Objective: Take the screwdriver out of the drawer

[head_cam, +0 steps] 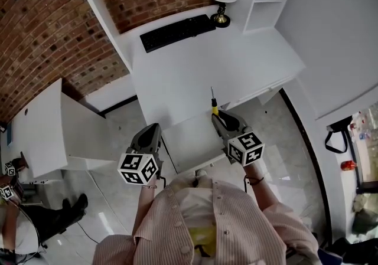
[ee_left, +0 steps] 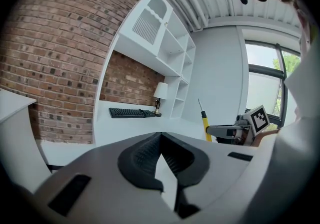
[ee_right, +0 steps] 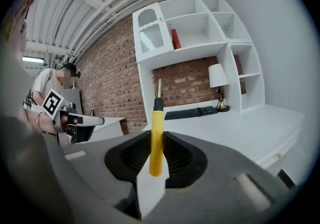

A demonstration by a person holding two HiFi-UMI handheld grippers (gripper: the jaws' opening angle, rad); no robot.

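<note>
Head view: right claw grips screwdriver over desk edge.

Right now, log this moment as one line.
right tool: shut on screwdriver, shaft up | left tool: shut, empty | drawer: open

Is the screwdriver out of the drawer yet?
Nearly finished. Done: the yellow-handled screwdriver is clear of the white drawer, which looks pulled out. In hand: the right tongs grip its handle, tip pointing up. The left tongs are shut and empty. Left: only putting it down, maybe on the white desk.
</note>
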